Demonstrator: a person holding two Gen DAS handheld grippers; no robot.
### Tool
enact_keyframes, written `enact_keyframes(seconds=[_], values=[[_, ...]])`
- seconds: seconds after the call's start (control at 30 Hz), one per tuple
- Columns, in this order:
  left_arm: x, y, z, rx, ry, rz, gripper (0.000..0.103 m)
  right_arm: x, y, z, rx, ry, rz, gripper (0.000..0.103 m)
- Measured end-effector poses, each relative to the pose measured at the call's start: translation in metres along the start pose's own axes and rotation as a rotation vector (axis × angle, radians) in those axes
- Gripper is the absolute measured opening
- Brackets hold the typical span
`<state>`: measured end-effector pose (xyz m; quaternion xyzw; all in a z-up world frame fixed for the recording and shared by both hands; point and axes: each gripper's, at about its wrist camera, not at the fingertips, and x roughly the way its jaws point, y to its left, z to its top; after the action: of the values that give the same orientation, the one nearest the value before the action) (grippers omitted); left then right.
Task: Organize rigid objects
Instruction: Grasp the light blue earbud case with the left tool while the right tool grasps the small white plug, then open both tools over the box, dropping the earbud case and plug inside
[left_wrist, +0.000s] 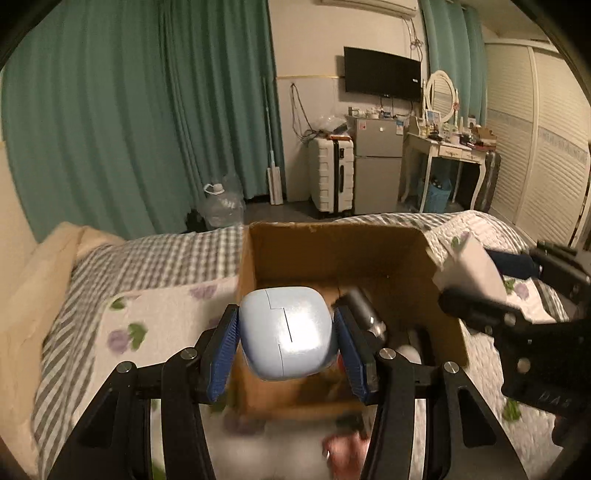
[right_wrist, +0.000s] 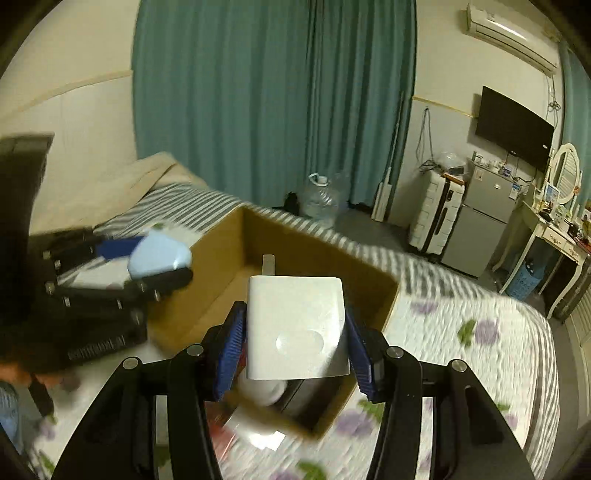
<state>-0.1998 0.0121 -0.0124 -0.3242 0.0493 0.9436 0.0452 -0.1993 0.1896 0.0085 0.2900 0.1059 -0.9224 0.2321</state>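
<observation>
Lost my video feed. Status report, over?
Left gripper shut on blue case. Right gripper shut on white block. Both over open cardboard box; items already inside.

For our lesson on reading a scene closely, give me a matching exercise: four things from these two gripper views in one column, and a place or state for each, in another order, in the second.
Things
1. light blue case
2. white charger block
3. cardboard box
4. white suitcase

Places or states
A. stands on the floor beside the fridge
B. sits open on the bed
C. clamped in the left gripper
D. clamped in the right gripper

Pairs: 1-C, 2-D, 3-B, 4-A
</observation>
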Motion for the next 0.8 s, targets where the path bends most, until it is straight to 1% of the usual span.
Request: enact_keyframes(seconds=[0.07, 0.13, 0.2, 0.27, 0.33, 0.4, 0.53, 0.57, 0.6, 0.63, 0.67, 0.73, 0.8], values=[[0.019, -0.002, 0.002, -0.008, 0.015, -0.002, 0.053, 0.021, -0.009, 0.005, 0.019, 0.007, -0.008, 0.052], [0.037, -0.009, -0.001, 0.017, 0.022, -0.002, 0.053, 0.037, -0.015, 0.001, 0.033, 0.018, -0.007, 0.052], [0.048, -0.014, -0.006, 0.028, 0.026, 0.006, 0.054, 0.048, -0.018, -0.005, 0.045, 0.032, 0.001, 0.052], [0.057, -0.016, -0.009, 0.027, 0.024, -0.001, 0.055, 0.053, -0.021, -0.010, 0.047, 0.048, 0.010, 0.052], [0.060, -0.015, -0.009, 0.011, 0.012, 0.020, 0.063, 0.055, -0.023, -0.011, 0.044, 0.054, 0.000, 0.052], [0.057, -0.012, -0.007, -0.009, 0.006, 0.023, 0.063, 0.057, -0.026, -0.008, 0.047, 0.049, -0.010, 0.052], [0.047, -0.002, -0.003, -0.039, 0.011, 0.033, 0.064, 0.060, -0.031, -0.006, 0.090, 0.042, 0.008, 0.053], [0.043, -0.001, -0.002, -0.037, 0.006, 0.039, 0.064, 0.060, -0.033, -0.005, 0.098, 0.024, 0.000, 0.062], [0.035, 0.001, -0.003, -0.035, -0.001, 0.045, 0.064, 0.058, -0.032, -0.005, 0.099, 0.013, -0.007, 0.080], [0.028, 0.002, -0.004, -0.034, -0.002, 0.051, 0.064, 0.055, -0.031, -0.005, 0.101, 0.001, -0.014, 0.087], [0.025, 0.002, -0.005, -0.034, -0.001, 0.055, 0.064, 0.047, -0.031, -0.006, 0.106, -0.020, -0.024, 0.089], [0.010, 0.002, -0.009, -0.039, 0.001, 0.069, 0.064, 0.037, -0.032, -0.008, 0.115, -0.032, -0.018, 0.089], [-0.006, 0.005, -0.015, -0.053, -0.007, 0.078, 0.067, 0.020, -0.034, -0.014, 0.127, -0.046, -0.031, 0.090]])
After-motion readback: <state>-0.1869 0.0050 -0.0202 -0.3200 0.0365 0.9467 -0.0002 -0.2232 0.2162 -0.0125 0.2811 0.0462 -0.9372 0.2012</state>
